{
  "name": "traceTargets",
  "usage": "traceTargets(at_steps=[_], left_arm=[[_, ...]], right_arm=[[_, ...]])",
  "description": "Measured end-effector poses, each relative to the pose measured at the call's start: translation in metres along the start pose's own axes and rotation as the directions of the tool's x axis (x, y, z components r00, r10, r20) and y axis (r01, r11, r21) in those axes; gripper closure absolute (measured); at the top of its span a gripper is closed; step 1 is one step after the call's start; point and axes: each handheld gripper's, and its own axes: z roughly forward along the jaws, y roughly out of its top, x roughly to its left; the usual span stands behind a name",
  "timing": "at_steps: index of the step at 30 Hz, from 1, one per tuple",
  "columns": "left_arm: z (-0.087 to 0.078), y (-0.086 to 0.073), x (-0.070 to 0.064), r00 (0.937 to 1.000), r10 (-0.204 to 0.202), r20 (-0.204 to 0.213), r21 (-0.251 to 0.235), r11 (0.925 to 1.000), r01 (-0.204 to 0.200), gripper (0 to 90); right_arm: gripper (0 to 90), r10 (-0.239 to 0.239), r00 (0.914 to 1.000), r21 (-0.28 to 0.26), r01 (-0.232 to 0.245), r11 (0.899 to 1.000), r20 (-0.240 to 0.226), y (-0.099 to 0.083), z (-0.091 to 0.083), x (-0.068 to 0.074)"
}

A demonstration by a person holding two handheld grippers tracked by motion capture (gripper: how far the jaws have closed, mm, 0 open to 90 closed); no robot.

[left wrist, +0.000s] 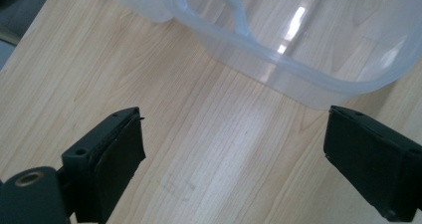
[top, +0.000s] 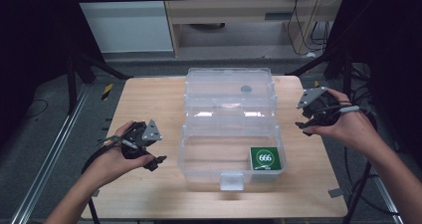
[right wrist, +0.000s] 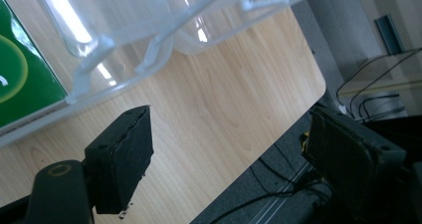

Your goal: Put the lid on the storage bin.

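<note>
Trouble looms if either empty, wide-open claw, left claw or right claw, bumps the light clear box. It could skid across the tabletop, shifting the green packet inside.

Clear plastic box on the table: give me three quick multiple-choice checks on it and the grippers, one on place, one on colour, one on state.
1. Where in the clear plastic box does the small pack lie?
A. near-right corner
B. far-left corner
C. on the lid

2. What colour is the pack?
A. red
B. green
C. blue

3. How does the left hand-held gripper stand?
A. shut on the pack
B. shut on the box rim
C. open, over bare table

Answers: 1 A, the high view shows it in the base's near-right corner. 2 B, green with a white ring. 3 C, the left gripper view shows its jaws wide apart with only wood between them.
</note>
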Motion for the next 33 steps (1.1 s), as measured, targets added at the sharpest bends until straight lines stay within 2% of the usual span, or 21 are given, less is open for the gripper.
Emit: traceTargets(at_steps=[3,5,6,7,9,10,11,14,17,25,33], left_arm=[[-0.003,0.006,-0.005,0.9998,0.011,0.019,-0.016,0.9998,-0.011,6.5],[-0.004,0.009,-0.007,0.9996,0.019,0.020,-0.020,0.9996,-0.018,6.0],[-0.006,0.015,-0.013,0.9988,0.042,0.025,-0.021,0.9989,-0.041,6.6],[-0.006,0.015,-0.013,0.9988,0.042,0.025,-0.021,0.9989,-0.041,6.8],[-0.007,0.021,-0.018,0.9976,0.061,0.033,-0.029,0.9978,-0.060,7.1],[-0.008,0.023,-0.020,0.9963,0.080,0.032,-0.027,0.9965,-0.079,7.1],[-0.008,0.027,-0.022,0.9951,0.092,0.036,-0.028,0.9955,-0.091,7.4],[-0.011,0.039,-0.028,0.9911,0.129,0.033,-0.045,0.9909,-0.127,8.5],[-0.013,0.046,-0.030,0.9893,0.141,0.037,-0.061,0.9885,-0.138,9.6],[-0.006,0.060,-0.035,0.9824,0.177,0.060,-0.054,0.9833,-0.174,12.0],[0.003,0.078,-0.047,0.9669,0.232,0.106,-0.056,0.9722,-0.227,15.0]], right_arm=[[20.1,-0.045,0.9990,-0.010,0.044,0.999,-0.005,0.011,-0.007,-0.003],[21.3,-0.055,0.9985,-0.017,0.055,0.998,-0.007,0.014,-0.010,-0.003],[22.5,-0.069,0.9976,-0.026,0.069,0.997,-0.007,0.023,-0.016,-0.004],[22.5,-0.069,0.9976,-0.026,0.069,0.997,-0.007,0.023,-0.016,-0.004],[26.4,-0.099,0.9951,-0.039,0.099,0.994,-0.001,0.034,-0.021,-0.006],[26.4,-0.099,0.9951,-0.039,0.099,0.994,-0.001,0.034,-0.021,-0.006],[28.6,-0.116,0.9932,-0.044,0.116,0.992,-0.003,0.042,-0.023,-0.006],[31.4,-0.139,0.9903,-0.054,0.139,0.989,-0.003,0.053,-0.025,-0.005],[32.8,-0.162,0.9867,-0.051,0.162,0.985,-0.005,0.063,-0.025,-0.004],[34.7,-0.220,0.9754,-0.045,0.220,0.975,-0.008,0.081,-0.023,-0.002],[44.0,-0.242,0.9703,-0.076,0.240,0.968,-0.015,0.096,-0.020,-0.003]])
